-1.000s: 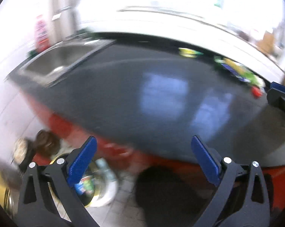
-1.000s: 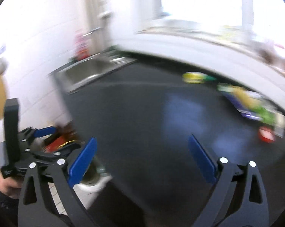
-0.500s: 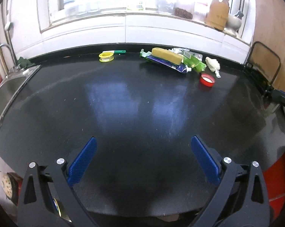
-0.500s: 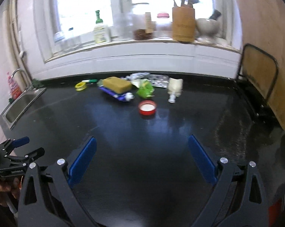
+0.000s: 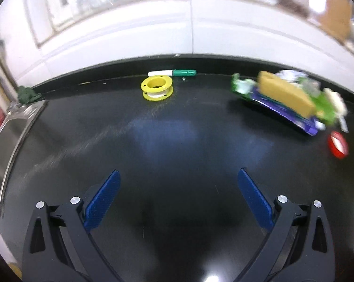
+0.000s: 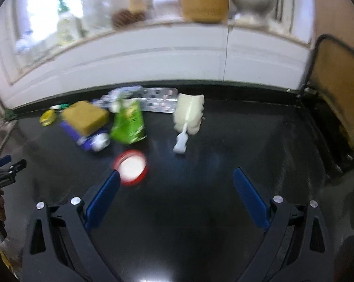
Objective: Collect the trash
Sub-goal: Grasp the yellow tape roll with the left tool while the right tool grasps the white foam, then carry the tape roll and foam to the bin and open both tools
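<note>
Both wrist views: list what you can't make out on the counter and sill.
- Right wrist view: the jars on the window sill are blurred and glared; contents unreadable.
- Right wrist view: print on the green packet is smeared.
- Left wrist view: the sink is cut by the left edge.

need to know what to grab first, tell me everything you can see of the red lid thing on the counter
The red lid is a small round cap with a red rim and a white inside, probably plastic. It lies flat, open side up, on the black counter, apart from the rest. The green packet and purple tube lie just behind it. The open right gripper is close, its left finger right next to the rim. Motion blur hides any finer detail.
</note>
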`<state>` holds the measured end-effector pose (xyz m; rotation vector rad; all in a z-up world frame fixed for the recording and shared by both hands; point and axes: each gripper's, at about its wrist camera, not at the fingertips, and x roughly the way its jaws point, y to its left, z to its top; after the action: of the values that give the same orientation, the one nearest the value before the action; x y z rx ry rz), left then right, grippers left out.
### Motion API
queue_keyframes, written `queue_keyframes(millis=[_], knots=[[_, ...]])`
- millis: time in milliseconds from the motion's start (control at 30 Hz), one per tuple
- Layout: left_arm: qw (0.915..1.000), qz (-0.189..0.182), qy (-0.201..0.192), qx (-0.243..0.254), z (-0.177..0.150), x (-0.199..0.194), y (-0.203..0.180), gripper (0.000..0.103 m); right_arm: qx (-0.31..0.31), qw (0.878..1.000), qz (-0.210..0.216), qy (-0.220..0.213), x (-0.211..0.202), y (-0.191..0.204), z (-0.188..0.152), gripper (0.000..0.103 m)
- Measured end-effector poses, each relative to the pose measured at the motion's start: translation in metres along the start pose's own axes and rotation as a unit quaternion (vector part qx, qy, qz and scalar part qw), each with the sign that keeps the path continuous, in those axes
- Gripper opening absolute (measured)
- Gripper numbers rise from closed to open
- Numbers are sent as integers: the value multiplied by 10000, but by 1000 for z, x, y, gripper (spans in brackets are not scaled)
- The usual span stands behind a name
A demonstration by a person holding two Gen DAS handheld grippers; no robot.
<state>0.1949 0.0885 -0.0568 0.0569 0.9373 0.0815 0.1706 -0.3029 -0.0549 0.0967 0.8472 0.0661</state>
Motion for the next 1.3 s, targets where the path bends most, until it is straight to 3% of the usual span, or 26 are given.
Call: queue_keyframes(millis=[167,233,433,533,633,667,767,867,1033,1300], knots=[[9997,140,168,-67,40,60,7,96,141,9987,-143,474,77,-8,37,93],[9998,-1,190,-117,55,80,12,96,224,9973,-158,685,106,-11,47,93],[9996,79,97,-259,100,118,34,97,164,9963,-285,796,145,-13,64,91],[9989,-47,127,-450,111,130,46,97,65,9968,-329,732,150,-11,69,82],[9991,-65,82,-404,112,130,46,92,17,9974,-293,658,149,-9,73,52],[9993,-93,44,-363,111,129,43,85,3,9975,-282,645,148,-8,74,41],[9997,-137,-84,-192,104,118,35,55,-6,9975,-261,662,148,-5,73,31],[9999,-141,-24,-75,93,107,27,54,16,9973,-233,694,136,-8,67,24],[9996,-245,-32,145,67,73,9,54,-51,9989,-152,432,88,1,57,23],[9964,-669,-207,483,-27,-44,-34,54,-259,9996,148,1,-20,26,-6,23]])
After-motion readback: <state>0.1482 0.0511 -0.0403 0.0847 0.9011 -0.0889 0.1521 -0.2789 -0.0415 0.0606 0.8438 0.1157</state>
